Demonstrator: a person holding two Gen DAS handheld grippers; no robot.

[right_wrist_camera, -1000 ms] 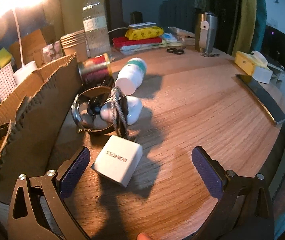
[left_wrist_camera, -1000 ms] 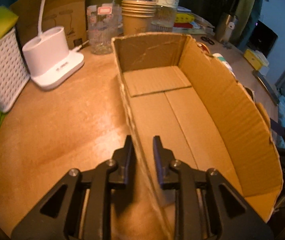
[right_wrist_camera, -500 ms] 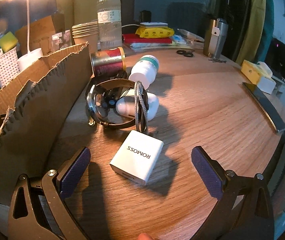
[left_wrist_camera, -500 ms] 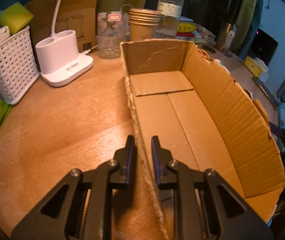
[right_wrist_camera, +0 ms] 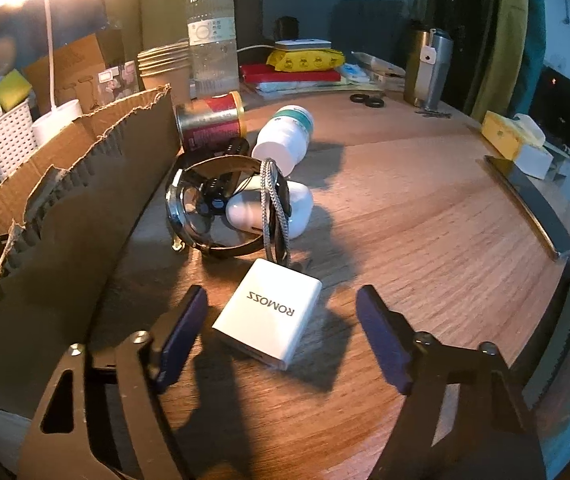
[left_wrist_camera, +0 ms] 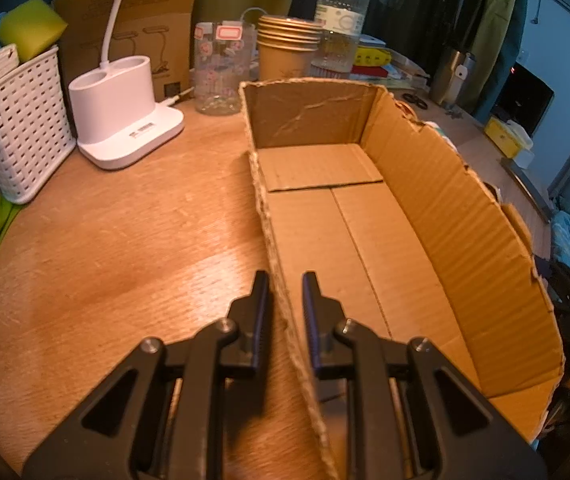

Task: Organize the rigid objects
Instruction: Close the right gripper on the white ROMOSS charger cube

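Left wrist view shows the left gripper [left_wrist_camera: 285, 300] clamped on the near part of the left wall of the cardboard box [left_wrist_camera: 445, 216], one finger outside and one inside, jaws pinched tight on the cardboard. The box interior holds nothing. Left of the box on the wooden table [left_wrist_camera: 125, 240] stand a white lamp base [left_wrist_camera: 125, 120] and a white lattice basket [left_wrist_camera: 21, 128] with a green sponge [left_wrist_camera: 31, 28] on top. At the far end stand a clear glass jar [left_wrist_camera: 221, 76], a stack of paper cups [left_wrist_camera: 287, 48] and a water bottle [left_wrist_camera: 341, 20].

Right wrist view has the right gripper [right_wrist_camera: 281, 332] just above the table with its jaws apart and just closing; the white ROMOSZ charger [right_wrist_camera: 269, 312] lies between them, and the pads do not touch it. The left pad sits just beside the charger's left corner; the right pad stands clear of it. The box's torn right wall [right_wrist_camera: 85, 208] rises close on the left. Just beyond the charger lies a cluster: a watch [right_wrist_camera: 213, 200] with a dark strap, a braided band [right_wrist_camera: 275, 204] standing on edge, and a white earbud case [right_wrist_camera: 269, 208] behind it. Farther off, a red can [right_wrist_camera: 209, 124] and a white pill bottle [right_wrist_camera: 285, 136] lie on their sides. A steel tumbler [right_wrist_camera: 429, 64] and a yellow tissue pack [right_wrist_camera: 305, 58] stand at the far edge.
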